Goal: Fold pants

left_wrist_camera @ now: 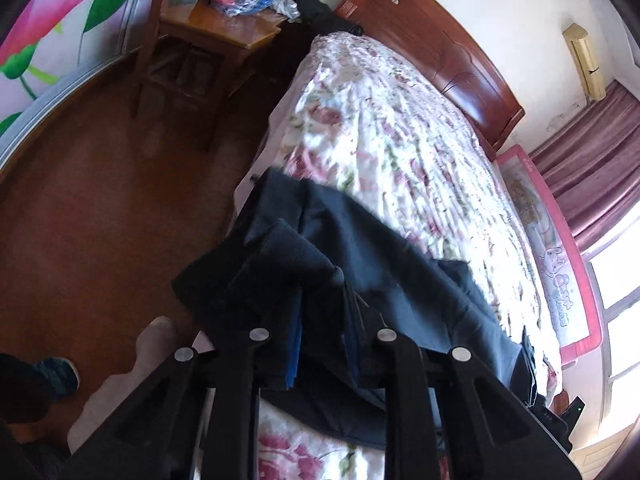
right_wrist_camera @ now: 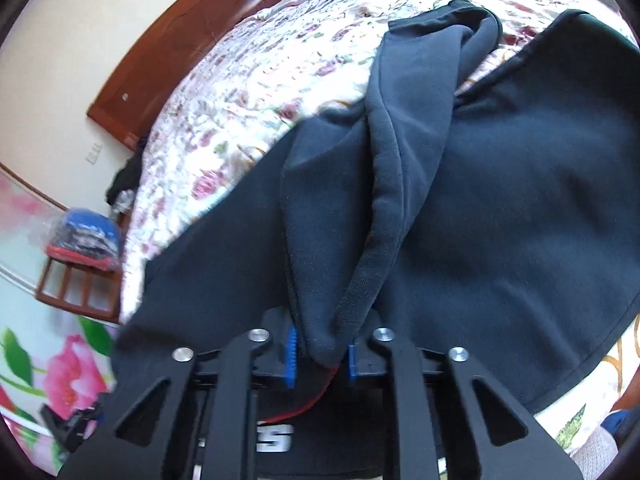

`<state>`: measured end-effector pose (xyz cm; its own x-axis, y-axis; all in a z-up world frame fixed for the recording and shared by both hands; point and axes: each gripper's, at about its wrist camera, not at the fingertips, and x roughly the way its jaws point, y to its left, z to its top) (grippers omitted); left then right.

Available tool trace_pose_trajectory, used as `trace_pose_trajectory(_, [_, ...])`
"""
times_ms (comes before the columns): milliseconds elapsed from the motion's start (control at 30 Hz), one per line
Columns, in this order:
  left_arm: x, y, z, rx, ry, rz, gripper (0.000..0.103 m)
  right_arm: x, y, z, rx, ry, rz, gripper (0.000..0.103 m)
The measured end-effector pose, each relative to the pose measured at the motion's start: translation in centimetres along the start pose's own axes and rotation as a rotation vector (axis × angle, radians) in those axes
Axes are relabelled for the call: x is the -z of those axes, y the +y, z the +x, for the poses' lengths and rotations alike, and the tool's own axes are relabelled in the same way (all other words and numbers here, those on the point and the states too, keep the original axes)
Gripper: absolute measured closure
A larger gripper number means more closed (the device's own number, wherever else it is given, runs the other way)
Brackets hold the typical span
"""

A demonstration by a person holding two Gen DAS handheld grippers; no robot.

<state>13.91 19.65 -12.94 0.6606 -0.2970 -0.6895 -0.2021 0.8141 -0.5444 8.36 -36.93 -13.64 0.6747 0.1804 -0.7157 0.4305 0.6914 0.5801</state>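
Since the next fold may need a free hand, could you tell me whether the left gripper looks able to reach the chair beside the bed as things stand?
Probably not: the left gripper is shut on the pants, and the chair stands well beyond, by the headboard.

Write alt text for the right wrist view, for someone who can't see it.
The right gripper is shut on a bunched fold of dark navy pants, its jaws with blue pads pinching the fabric. The rest of the pants drape over a bed with a floral quilt, with a wooden headboard behind.
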Motion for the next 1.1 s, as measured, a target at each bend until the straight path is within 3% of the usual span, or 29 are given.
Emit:
trace_pose_trajectory(133, [-2.5,-1.7,-1.5,0.045,-0.061,0.032,0.087,-1.3,2.4,-4.0,-0.071,-0.09,-0.036,0.091])
trace_pose_trajectory(267, [-3.1,-1.8,-3.0,0.07,-0.095,0.048,0.088,-0.3,3.4,-6.7,-0.122,-0.124,-0.06,0.091])
trace_pose_trajectory(367, [-2.2,0.0,-2.9,0.032,-0.079,0.036,0.088,1.9,3.2,-6.5,-0.087,-0.125,-0.096,0.091])
trace_pose_trajectory(500, [0.1,3.3,-0.7,-0.054,-0.004,-0.042,0.088,4.7,0.6,-3.4,-0.017,-0.081,-0.074,0.091])
trace_pose_trajectory(733, [3.0,4.4,0.5,-0.16,0.01,-0.008,0.085,7.2,-2.2,-1.1,0.023,-0.08,-0.063,0.091])
trace_pose_trajectory(833, [3.3,3.5,0.3,-0.219,-0.016,0.035,0.07,7.4,-2.0,-1.3,0.029,-0.1,-0.074,0.091])
trace_pose_trajectory(900, [3.9,2.6,-0.9,-0.249,-0.082,0.08,0.029,7.6,-2.0,-1.5,0.03,-0.1,-0.094,0.091])
trace_pose_trajectory(1000, [4.0,2.0,-3.7,-0.264,-0.21,0.041,0.02,7.0,-2.6,-2.5,-0.014,-0.066,-0.017,0.084])
trace_pose_trajectory(1067, [3.9,1.1,-5.2,-0.264,-0.283,0.036,0.012,6.8,-2.5,-3.7,-0.012,-0.079,0.008,0.071])
trace_pose_trajectory(1100, [4.0,0.3,-5.7,-0.26,-0.309,0.061,0.012,6.7,-2.6,-4.7,-0.014,-0.106,0.015,0.055])
